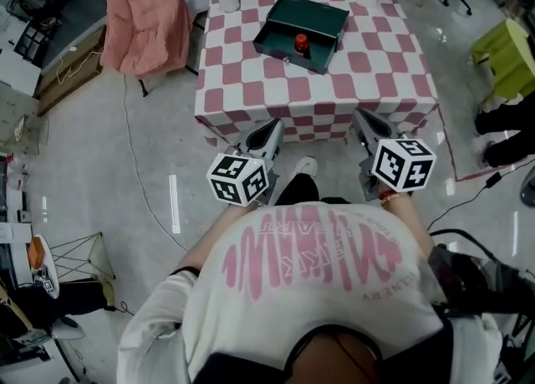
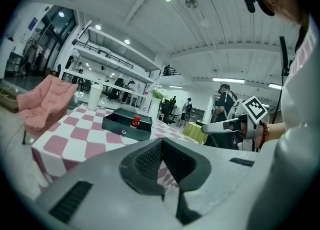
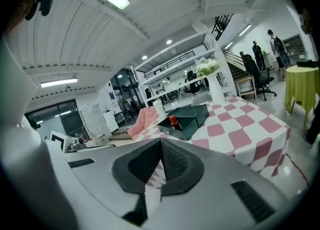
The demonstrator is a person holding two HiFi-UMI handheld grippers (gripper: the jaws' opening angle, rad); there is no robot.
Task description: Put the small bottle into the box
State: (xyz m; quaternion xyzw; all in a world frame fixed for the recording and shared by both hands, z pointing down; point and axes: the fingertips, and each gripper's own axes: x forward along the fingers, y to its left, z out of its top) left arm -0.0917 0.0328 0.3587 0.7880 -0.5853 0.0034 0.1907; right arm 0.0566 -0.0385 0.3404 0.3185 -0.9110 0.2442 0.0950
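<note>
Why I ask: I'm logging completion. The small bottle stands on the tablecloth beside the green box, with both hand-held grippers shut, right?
No: the head view shows the small bottle standing inside the green box, not beside it. The left hand-held gripper and right hand-held gripper are shut.

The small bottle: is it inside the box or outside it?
Inside: the small bottle stands upright between the walls of the open dark green box.
</note>
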